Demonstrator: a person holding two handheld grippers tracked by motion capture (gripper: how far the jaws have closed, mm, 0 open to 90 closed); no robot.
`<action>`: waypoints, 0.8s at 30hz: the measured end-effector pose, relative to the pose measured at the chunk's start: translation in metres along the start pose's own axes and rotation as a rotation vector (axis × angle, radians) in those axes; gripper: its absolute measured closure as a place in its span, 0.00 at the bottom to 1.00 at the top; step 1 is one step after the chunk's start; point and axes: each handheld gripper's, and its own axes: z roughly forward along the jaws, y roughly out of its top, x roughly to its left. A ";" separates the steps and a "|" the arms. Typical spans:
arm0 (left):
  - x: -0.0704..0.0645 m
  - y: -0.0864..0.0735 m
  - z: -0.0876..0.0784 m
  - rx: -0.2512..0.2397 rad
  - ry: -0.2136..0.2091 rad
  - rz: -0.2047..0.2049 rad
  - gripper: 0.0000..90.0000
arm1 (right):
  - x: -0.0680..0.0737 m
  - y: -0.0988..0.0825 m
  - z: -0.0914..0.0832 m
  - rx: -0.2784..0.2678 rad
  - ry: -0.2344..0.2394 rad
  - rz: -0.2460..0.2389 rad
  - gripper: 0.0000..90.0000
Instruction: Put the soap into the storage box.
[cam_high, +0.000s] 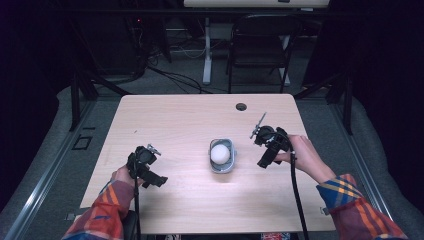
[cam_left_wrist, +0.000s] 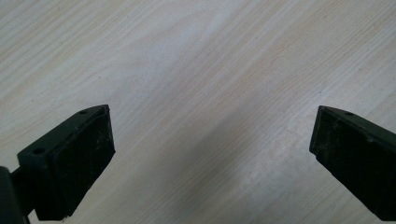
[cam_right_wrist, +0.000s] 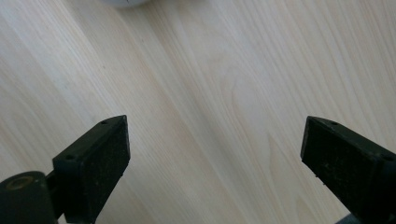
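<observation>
A white ball (cam_high: 220, 153) rests in a small grey container (cam_high: 222, 166) near the middle of the light wooden table (cam_high: 175, 115). My left gripper (cam_high: 156, 180) is held low at the table's left, well apart from the container; its jaws stand wide open over bare wood (cam_left_wrist: 210, 116). My right gripper (cam_high: 266, 159) is held just right of the container, tilted down towards the table, jaws wide open with nothing between them. A pale curved edge of the container (cam_right_wrist: 123, 2) peeks in at the top of the right gripper view.
A round cable hole (cam_high: 241, 106) sits near the table's far edge. A dark chair (cam_high: 260, 47) and a white table leg (cam_high: 207, 50) stand beyond the table. Cables trail from both grippers towards the near edge.
</observation>
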 end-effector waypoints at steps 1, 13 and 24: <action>0.000 0.000 0.000 -0.004 0.000 -0.001 0.00 | -0.002 -0.009 0.000 0.011 -0.003 0.010 0.08; 0.000 -0.001 0.000 -0.008 0.001 -0.002 0.00 | -0.004 -0.061 0.008 -0.010 -0.025 0.078 0.06; 0.000 0.000 0.000 0.004 -0.003 0.000 0.00 | 0.007 -0.104 0.030 -0.063 -0.026 0.127 0.05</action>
